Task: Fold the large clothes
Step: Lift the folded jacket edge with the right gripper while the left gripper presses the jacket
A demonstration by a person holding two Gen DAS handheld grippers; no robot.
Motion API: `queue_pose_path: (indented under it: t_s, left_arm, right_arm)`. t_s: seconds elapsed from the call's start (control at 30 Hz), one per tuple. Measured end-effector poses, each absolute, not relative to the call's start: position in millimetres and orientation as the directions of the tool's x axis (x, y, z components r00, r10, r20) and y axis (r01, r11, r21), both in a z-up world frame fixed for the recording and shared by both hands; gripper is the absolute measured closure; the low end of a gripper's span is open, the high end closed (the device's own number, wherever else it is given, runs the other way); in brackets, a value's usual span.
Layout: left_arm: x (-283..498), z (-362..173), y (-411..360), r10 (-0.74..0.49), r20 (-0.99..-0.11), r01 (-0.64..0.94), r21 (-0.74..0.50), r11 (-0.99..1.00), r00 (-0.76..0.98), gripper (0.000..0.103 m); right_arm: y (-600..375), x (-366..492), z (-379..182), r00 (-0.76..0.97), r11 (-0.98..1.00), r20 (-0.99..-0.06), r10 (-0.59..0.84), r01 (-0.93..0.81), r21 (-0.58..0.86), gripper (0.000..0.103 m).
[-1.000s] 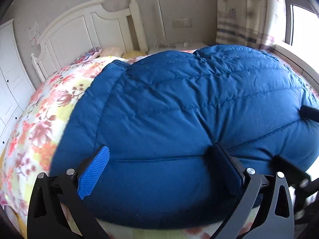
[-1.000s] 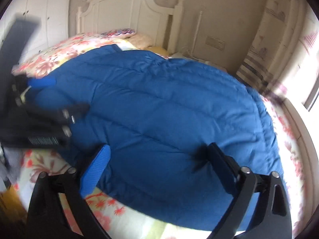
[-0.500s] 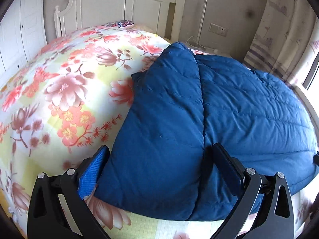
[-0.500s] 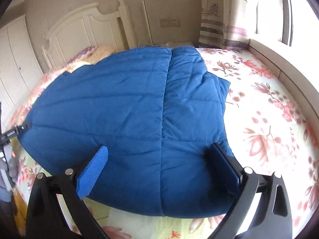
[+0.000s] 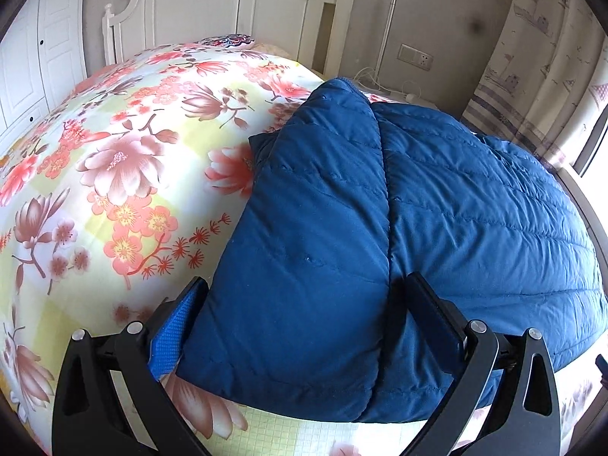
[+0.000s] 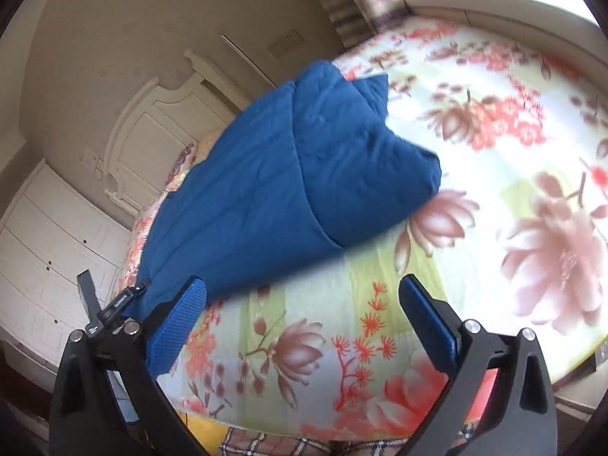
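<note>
both claws, left claw (image 5: 300, 323) and right claw (image 6: 304, 319), gape empty by the blue jacket (image 5: 380, 228) (puffy); its folded flap could spring open.

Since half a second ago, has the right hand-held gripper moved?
Yes. The right hand-held gripper has swung right, off the blue jacket; the headboard now sits far left.

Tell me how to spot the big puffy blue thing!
Find the bed with the flowery bedspread and white headboard. Lying on top is the blue quilted coat, folded with one panel lapped over the rest. It is the only plain dark-blue, stitched, puffy thing there; everything around it is pink and yellow flowers.
</note>
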State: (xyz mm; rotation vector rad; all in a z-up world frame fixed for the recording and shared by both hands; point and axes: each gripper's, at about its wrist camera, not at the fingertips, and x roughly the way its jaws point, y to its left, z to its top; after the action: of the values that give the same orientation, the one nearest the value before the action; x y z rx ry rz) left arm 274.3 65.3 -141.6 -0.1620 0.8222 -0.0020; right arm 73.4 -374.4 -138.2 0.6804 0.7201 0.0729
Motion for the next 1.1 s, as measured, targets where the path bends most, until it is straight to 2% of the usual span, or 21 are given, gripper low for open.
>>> queue_pose_path:
  t_s: [0.13,0.3,0.37,0.4,0.47,0.5,0.6,0.67,0.8,0.87,1.0,1.1]
  left_arm:
    - [274,-142,66,-0.07,-0.731,-0.06,-0.15,0.987,0.679,0.004]
    - [275,-143,66,-0.079,-0.733,-0.056,-0.157,0.986,0.675,0.004]
    - [275,-144,65,-0.083,-0.735,-0.052,-0.159,0.986,0.673,0.004]
    - [275,-144,65,-0.083,-0.736,-0.053,-0.159,0.986,0.672,0.004]
    - [275,-144,65,-0.084,-0.737,-0.054,-0.161,0.985,0.671,0.004]
    - [274,-144,64,-0.083,-0.736,-0.054,-0.16,0.986,0.672,0.004]
    - [267,-137,53,-0.02,-0.729,-0.06,-0.083,0.995,0.684,0.004]
    - [260,-123,37,0.002,-0.73,-0.041,-0.036,0.999,0.684,0.006]
    - [259,-70,-8,-0.077,-0.657,0.049,-0.061,0.997,0.75,0.005]
    - [276,-56,-47,-0.093,-0.661,0.105,-0.021,0.994,0.744,0.005]
    - [287,-57,-133,-0.17,-0.683,0.244,0.013,0.97,0.711,0.005]
    - [272,-81,-181,-0.122,-0.702,0.281,0.114,0.953,0.702,0.005]
  right_arm:
    - [-371,114,-142,0.77,0.751,-0.558,0.31,0.162,0.64,0.002]
    - [-363,174,-139,0.809,0.675,-0.556,0.191,0.303,0.673,0.002]
    - [-359,186,-139,0.828,0.677,-0.534,0.174,0.293,0.675,0.003]
    - [-359,189,-140,0.842,0.677,-0.507,0.185,0.264,0.686,0.016]
    - [-377,183,-155,0.875,0.564,-0.411,0.256,0.21,0.799,0.058]
    - [-386,177,-163,0.889,0.503,-0.353,0.291,0.172,0.847,0.067]
    - [-394,160,-160,0.908,0.473,-0.271,0.321,0.095,0.876,0.077]
    - [-397,144,-153,0.913,0.491,-0.237,0.332,0.047,0.87,0.078]
    - [-417,111,-149,0.923,0.494,-0.218,0.318,0.035,0.869,0.078]
    - [-430,96,-147,0.927,0.514,-0.224,0.301,0.04,0.857,0.078]
    - [-441,72,-141,0.932,0.562,-0.239,0.274,0.047,0.826,0.078]
    - [-446,66,-136,0.935,0.589,-0.252,0.251,0.059,0.806,0.078]
